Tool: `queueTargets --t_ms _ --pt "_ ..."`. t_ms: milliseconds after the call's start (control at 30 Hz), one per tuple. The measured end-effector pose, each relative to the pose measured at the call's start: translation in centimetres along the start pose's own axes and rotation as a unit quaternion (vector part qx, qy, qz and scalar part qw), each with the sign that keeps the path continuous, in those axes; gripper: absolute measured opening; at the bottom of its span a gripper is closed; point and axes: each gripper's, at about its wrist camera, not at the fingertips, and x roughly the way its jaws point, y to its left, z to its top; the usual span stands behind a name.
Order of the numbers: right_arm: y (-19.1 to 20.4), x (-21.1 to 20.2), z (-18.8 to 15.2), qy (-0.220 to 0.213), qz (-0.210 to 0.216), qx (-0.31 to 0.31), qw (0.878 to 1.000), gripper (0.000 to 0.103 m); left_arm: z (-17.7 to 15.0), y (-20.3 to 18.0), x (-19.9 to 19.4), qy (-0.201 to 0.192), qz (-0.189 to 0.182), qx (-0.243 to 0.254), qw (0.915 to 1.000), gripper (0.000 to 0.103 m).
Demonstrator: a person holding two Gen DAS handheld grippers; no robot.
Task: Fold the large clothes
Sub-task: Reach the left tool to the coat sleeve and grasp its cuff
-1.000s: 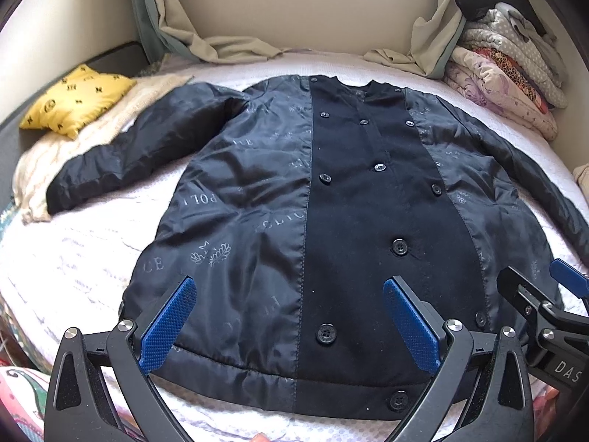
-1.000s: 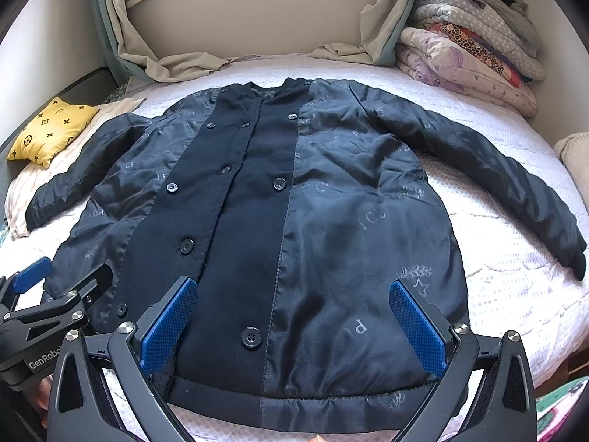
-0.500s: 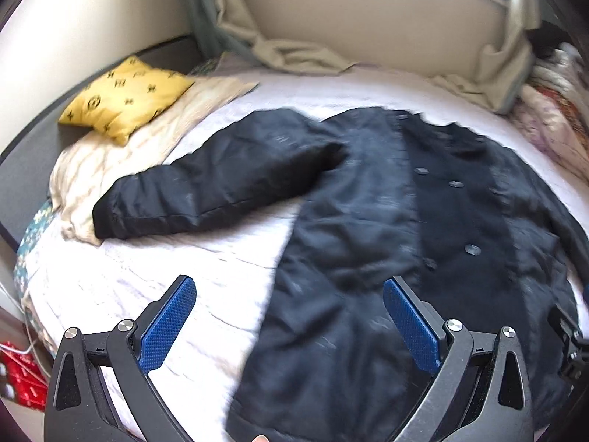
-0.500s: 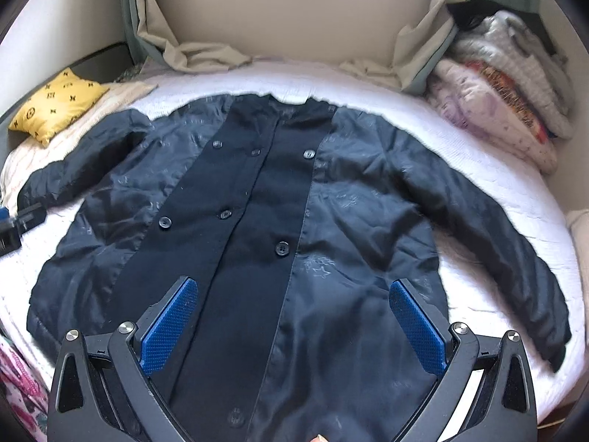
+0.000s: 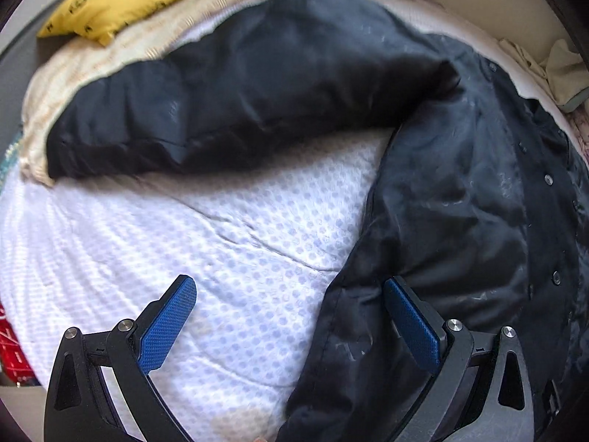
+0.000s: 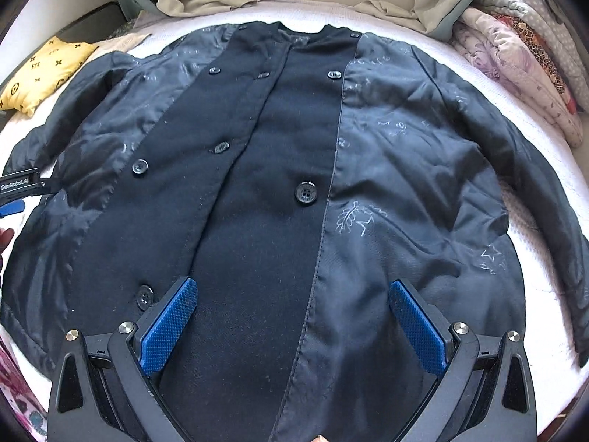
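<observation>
Because the dark coat (image 6: 279, 199) lies spread flat, button side up, on the white bed (image 5: 184, 243), it probably handles as soft, bulky and rather slippery. Both the left gripper (image 5: 291, 316) and right gripper (image 6: 294, 313) gape wide, holding nothing. The near sleeve (image 5: 221, 84) cuff looks the best place to pinch.

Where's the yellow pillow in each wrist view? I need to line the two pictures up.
Left wrist: yellow pillow at the top left, just beyond the coat's sleeve.
Right wrist: the pillow at the left edge, upper part, past the same sleeve.
Shared landmark: that sleeve on the pillow's side.
</observation>
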Motion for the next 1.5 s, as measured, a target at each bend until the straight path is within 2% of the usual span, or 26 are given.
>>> queueTargets --t_ms 133,233,400,500,600,700,767,900,1000,1100,1133,1167,1233,1300,1367,1400,1500 --pt "-0.1 0.6 -0.2 0.014 0.004 0.002 1.0 0.103 -0.5 0.5 0.6 0.012 -0.005 -0.005 0.9999 0.103" --pt "-0.3 1.2 -0.4 0.025 0.009 0.007 1.0 0.103 -0.7 1.6 1.0 0.021 -0.025 -0.026 0.9991 0.103" --pt "-0.7 1.5 -0.7 0.03 0.016 0.025 0.999 0.103 -0.4 3.3 0.8 0.027 -0.054 -0.025 0.9979 0.103" --pt "-0.5 1.3 -0.5 0.036 0.021 0.011 0.999 0.103 1.5 5.8 -0.6 0.006 -0.075 -0.064 0.9951 0.103" --pt "-0.7 0.6 -0.5 0.026 0.031 0.009 0.999 0.103 3.0 9.2 -2.0 -0.023 -0.08 -0.108 0.9907 0.101" --pt "-0.5 -0.1 -0.6 0.015 0.031 0.004 0.999 0.103 4.8 12.5 -2.2 -0.035 -0.088 -0.155 0.9834 0.092" --pt "-0.2 -0.4 -0.6 0.009 0.026 -0.004 1.0 0.103 5.4 14.5 -1.0 -0.03 -0.102 -0.193 0.9755 0.088" --pt "0.2 -0.4 -0.4 0.003 0.019 -0.012 1.0 0.103 5.4 17.5 0.7 -0.04 -0.125 -0.266 0.955 0.087" --pt "0.2 -0.3 -0.3 0.0 0.018 -0.015 1.0 0.103 5.7 19.4 1.5 -0.048 -0.133 -0.284 0.9483 0.086" --pt "0.1 -0.4 -0.1 -0.001 0.021 -0.011 1.0 0.103 6.2 20.3 2.8 -0.057 -0.153 -0.315 0.9349 0.085" --pt "0.1 -0.3 0.0 -0.002 0.022 -0.01 1.0 0.103 6.1 19.3 2.7 -0.062 -0.153 -0.324 0.9314 0.085" --pt "0.0 -0.4 0.1 -0.004 0.027 -0.008 1.0 0.103 5.8 19.0 2.6 -0.067 -0.153 -0.33 0.9292 0.083" --pt "0.1 -0.6 0.0 -0.006 0.039 -0.008 0.999 0.103 6.2 18.2 3.0 -0.078 -0.148 -0.338 0.9262 0.066" --pt "0.3 -0.8 -0.1 -0.011 0.039 -0.015 0.999 0.103 6.9 18.7 3.6 -0.078 -0.159 -0.349 0.9201 0.036" --pt "0.6 -0.9 -0.2 -0.016 0.035 -0.025 0.999 0.103 6.7 19.1 3.2 -0.084 -0.168 -0.355 0.9157 0.025" --pt "0.6 -0.9 -0.2 -0.017 0.033 -0.027 0.999 0.103 6.6 19.2 2.7 -0.092 -0.166 -0.354 0.9158 0.019" --pt "0.3 -0.8 -0.2 -0.018 0.031 -0.022 0.999 0.103 7.3 18.2 0.1 -0.128 -0.131 -0.316 0.9309 0.014"
